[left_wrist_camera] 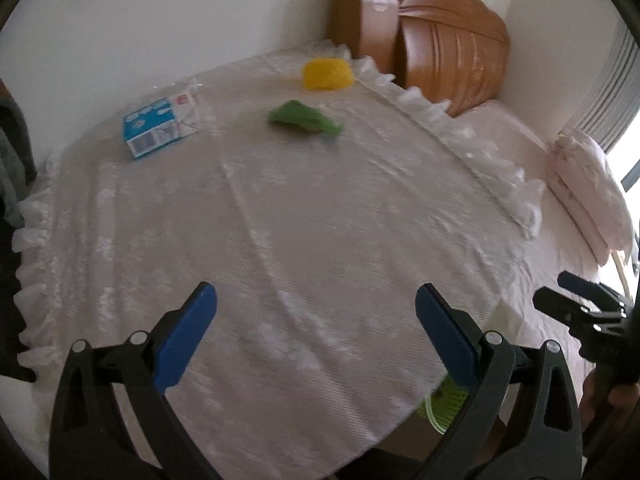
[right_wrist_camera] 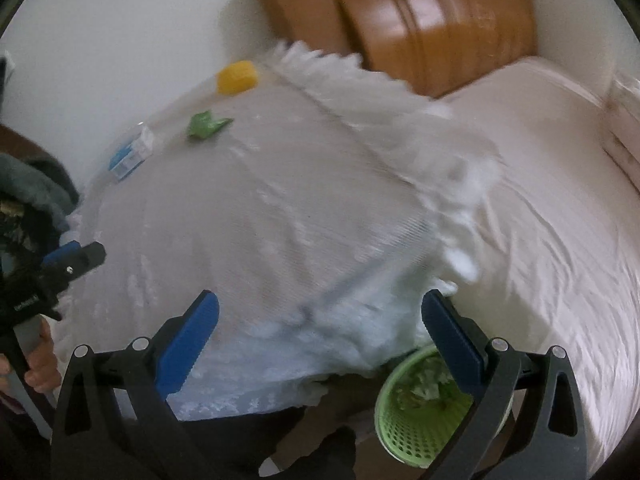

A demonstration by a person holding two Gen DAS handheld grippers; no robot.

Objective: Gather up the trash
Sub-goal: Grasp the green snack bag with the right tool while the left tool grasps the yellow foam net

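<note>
On a table draped in a white lace cloth (left_wrist_camera: 280, 208) lie three pieces of trash at the far side: a blue-and-white carton (left_wrist_camera: 160, 126) (right_wrist_camera: 130, 156), a crumpled green wrapper (left_wrist_camera: 306, 118) (right_wrist_camera: 208, 123) and a yellow sponge-like block (left_wrist_camera: 328, 74) (right_wrist_camera: 237, 76). A green perforated waste basket (right_wrist_camera: 420, 408) (left_wrist_camera: 444, 404) with crumpled paper inside stands on the floor below the table's near right edge. My left gripper (left_wrist_camera: 316, 332) is open above the near part of the cloth. Over the table's near edge my right gripper (right_wrist_camera: 320, 340) is open too, holding nothing.
A brown wooden headboard (left_wrist_camera: 440, 48) stands against the wall behind the table. A bed with a pale pink sheet (right_wrist_camera: 540, 200) fills the right side, with folded pink bedding (left_wrist_camera: 588, 184) on it. A grey-green garment (right_wrist_camera: 28, 188) hangs at the left.
</note>
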